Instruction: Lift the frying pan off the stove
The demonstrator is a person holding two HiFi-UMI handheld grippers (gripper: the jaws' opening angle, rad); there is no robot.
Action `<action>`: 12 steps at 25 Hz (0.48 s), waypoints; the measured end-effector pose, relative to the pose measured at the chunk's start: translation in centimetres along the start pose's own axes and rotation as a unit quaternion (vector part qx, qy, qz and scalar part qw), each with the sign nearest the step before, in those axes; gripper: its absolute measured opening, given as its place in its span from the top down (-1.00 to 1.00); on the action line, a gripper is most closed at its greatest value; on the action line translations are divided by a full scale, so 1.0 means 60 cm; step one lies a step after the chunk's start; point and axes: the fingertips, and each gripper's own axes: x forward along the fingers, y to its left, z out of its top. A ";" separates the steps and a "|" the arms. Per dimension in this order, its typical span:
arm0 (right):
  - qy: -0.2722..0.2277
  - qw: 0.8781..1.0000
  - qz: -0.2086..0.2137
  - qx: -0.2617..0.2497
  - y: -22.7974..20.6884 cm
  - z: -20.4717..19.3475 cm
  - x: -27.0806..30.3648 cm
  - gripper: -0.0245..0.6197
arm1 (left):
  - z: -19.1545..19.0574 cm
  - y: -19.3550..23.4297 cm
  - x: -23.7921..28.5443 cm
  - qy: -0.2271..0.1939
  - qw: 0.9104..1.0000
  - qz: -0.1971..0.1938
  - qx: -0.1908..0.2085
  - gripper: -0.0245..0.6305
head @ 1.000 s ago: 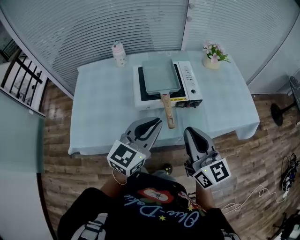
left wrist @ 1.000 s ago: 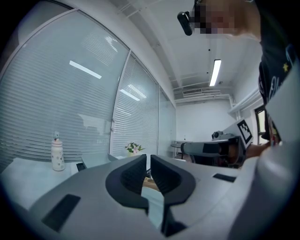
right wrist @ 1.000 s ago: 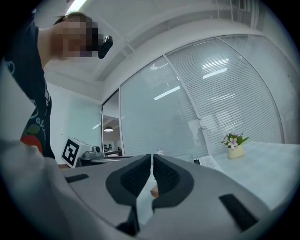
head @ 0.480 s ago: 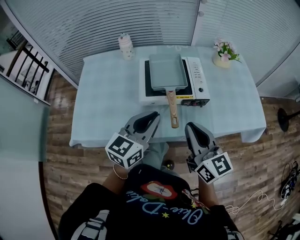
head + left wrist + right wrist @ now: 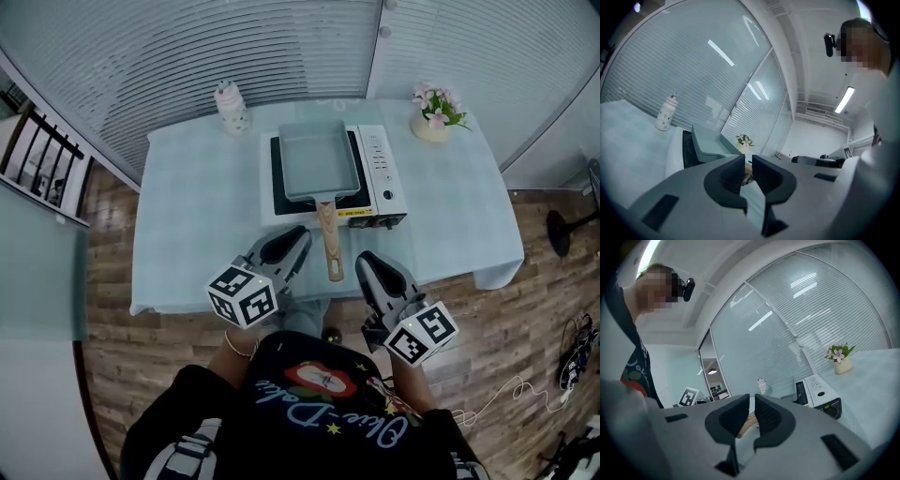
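Note:
A pale green rectangular frying pan (image 5: 319, 161) rests on a white portable stove (image 5: 380, 169), and its wooden handle (image 5: 328, 244) points toward me. My left gripper (image 5: 298, 236) hovers just left of the handle's end. My right gripper (image 5: 364, 261) hovers just right of it, over the table's near edge. Both pairs of jaws are opening, with a narrow gap and nothing between them. In the left gripper view the pan (image 5: 710, 140) lies ahead of that gripper (image 5: 748, 164). In the right gripper view the handle (image 5: 747, 422) shows beyond the right gripper (image 5: 752, 404).
The stove stands on a table with a light blue cloth (image 5: 197, 206). A small white bottle (image 5: 232, 106) stands at the back left and a pot of flowers (image 5: 433, 112) at the back right. Window blinds are behind the table and wooden floor lies around it.
Both grippers have moved forward toward the end of the pan's handle and now flank it. The head view has shifted a little. The pan has not moved.

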 end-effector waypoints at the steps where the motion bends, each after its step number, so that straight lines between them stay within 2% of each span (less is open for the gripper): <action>1: 0.001 1.000 0.000 0.007 -0.004 -0.002 0.004 0.86 | -0.002 0.006 0.004 -0.001 1.000 -0.003 -0.020 0.83; 4: 0.010 0.999 0.005 0.030 -0.014 -0.009 0.019 0.81 | -0.012 0.020 0.017 0.003 0.995 -0.025 -0.095 0.66; 8: 0.028 0.997 0.013 0.065 -0.022 -0.025 0.034 0.71 | -0.020 0.021 0.033 0.002 0.977 -0.070 -0.201 0.34; 12: 0.040 0.992 0.026 0.113 -0.028 -0.040 0.048 0.59 | -0.024 0.024 0.048 0.000 0.963 -0.087 -0.256 0.22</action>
